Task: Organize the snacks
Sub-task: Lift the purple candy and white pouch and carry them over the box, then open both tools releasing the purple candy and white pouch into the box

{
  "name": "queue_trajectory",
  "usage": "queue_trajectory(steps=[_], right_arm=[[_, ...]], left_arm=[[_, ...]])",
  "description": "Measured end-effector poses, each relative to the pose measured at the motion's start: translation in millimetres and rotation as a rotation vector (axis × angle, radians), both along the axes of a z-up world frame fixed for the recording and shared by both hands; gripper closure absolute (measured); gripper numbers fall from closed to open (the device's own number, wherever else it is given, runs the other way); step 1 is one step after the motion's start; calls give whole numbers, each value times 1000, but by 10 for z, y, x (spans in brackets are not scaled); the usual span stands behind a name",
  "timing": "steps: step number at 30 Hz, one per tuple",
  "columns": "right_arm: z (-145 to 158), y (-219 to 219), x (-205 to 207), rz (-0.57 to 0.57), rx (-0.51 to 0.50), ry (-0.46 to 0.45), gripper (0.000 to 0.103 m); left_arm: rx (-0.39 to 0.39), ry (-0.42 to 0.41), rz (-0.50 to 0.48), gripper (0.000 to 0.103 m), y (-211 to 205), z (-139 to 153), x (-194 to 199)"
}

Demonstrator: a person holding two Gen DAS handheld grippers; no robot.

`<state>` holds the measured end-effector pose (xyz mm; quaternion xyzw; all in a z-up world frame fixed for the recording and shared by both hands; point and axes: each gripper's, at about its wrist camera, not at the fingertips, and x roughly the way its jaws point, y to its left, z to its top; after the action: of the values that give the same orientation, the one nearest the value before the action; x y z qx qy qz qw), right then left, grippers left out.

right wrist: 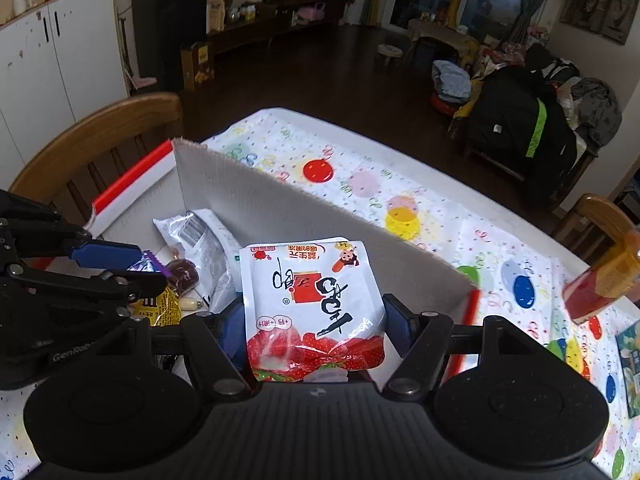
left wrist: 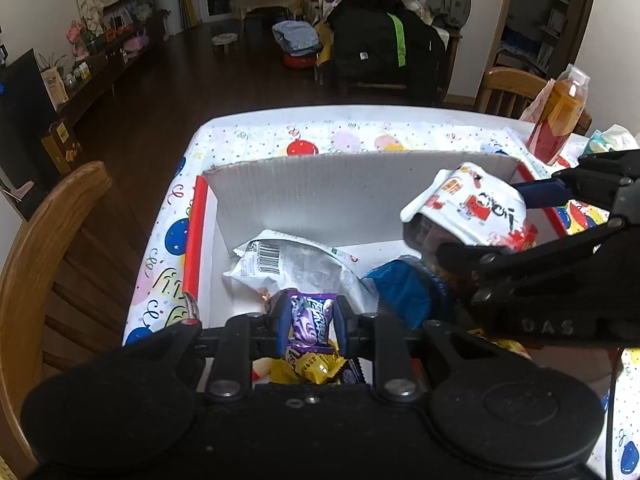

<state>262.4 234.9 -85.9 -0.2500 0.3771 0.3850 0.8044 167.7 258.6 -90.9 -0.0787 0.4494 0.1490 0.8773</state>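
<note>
My left gripper (left wrist: 310,316) is shut on a small purple snack packet (left wrist: 311,318), low over the near end of a white cardboard box (left wrist: 320,192) with red edges. My right gripper (right wrist: 316,320) is shut on a white pouch with red strawberries (right wrist: 312,300) and holds it above the right side of the box (right wrist: 280,208). In the left wrist view this pouch (left wrist: 468,208) hangs tilted in the air between the right gripper's (left wrist: 480,224) fingers. In the box lie a white barcode packet (left wrist: 280,268), a blue packet (left wrist: 404,292) and a yellow packet (left wrist: 312,368).
The box stands on a table with a balloon-print cloth (right wrist: 400,184). An orange bottle (left wrist: 560,116) and a tissue pack (left wrist: 612,140) stand to the right of the box. Wooden chairs (left wrist: 48,240) flank the table. The left gripper (right wrist: 148,270) is close on the right gripper's left.
</note>
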Motion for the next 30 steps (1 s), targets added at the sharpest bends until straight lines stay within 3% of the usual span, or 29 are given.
queue_trajectory(steps=[14, 26, 30], right_arm=[[-291, 51, 37, -8, -44, 71, 33], [-222, -65, 7, -29, -20, 79, 33], [-119, -163, -14, -37, 12, 73, 27]], left_arm=[[-59, 94, -2, 83, 68, -286, 116], [-91, 109, 9, 76, 60, -280, 87], [-95, 100, 21, 71, 35, -214, 20]])
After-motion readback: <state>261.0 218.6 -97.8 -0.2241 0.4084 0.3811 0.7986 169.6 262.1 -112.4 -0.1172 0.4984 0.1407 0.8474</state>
